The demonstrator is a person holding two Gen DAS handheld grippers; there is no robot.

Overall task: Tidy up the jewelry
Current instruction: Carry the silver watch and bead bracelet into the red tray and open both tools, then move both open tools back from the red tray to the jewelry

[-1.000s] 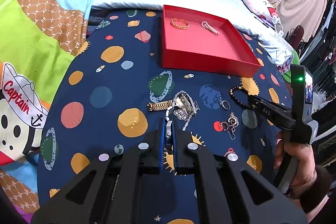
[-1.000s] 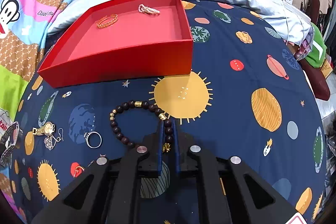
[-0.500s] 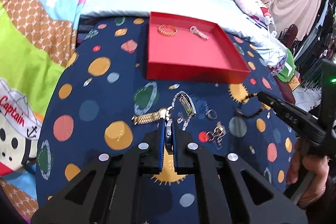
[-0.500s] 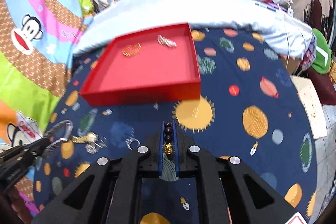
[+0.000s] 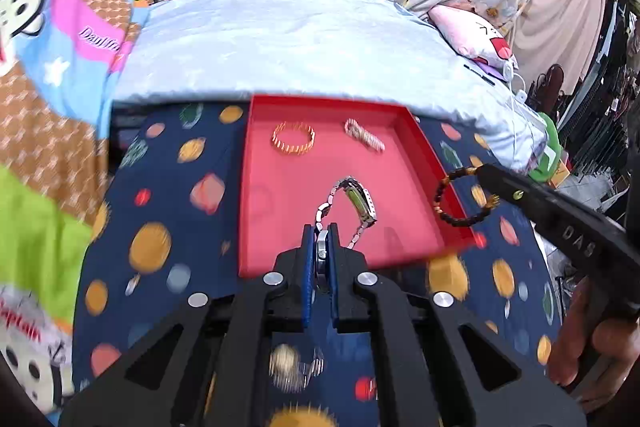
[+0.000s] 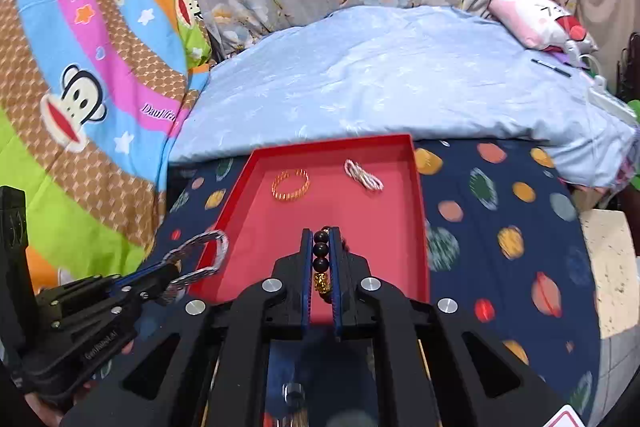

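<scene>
My left gripper (image 5: 320, 239) is shut on a silver watch (image 5: 358, 203) and holds it above the near part of the red tray (image 5: 264, 187). My right gripper (image 6: 321, 251) is shut on a dark bead bracelet (image 6: 321, 251) with a gold charm, held above the tray's (image 6: 418, 227) near end. In the left wrist view the bracelet (image 5: 460, 199) hangs from the right gripper (image 5: 486, 175) over the tray's right wall. In the right wrist view the watch (image 6: 200, 255) hangs from the left gripper (image 6: 168, 273) at the tray's left wall. A gold bangle (image 5: 293, 138) and a pink-white bracelet (image 5: 364, 139) lie in the tray.
The tray rests on a navy planet-print cloth (image 5: 160, 207). More jewelry shows blurred on the cloth below my left gripper (image 5: 296, 367). A light blue quilt (image 6: 380, 83) lies behind the tray. A cartoon blanket (image 6: 80, 67) is at the left.
Both grippers have lifted their pieces off the cloth and moved forward over the red tray. The watch and the bead bracelet now hang in the air above it.
</scene>
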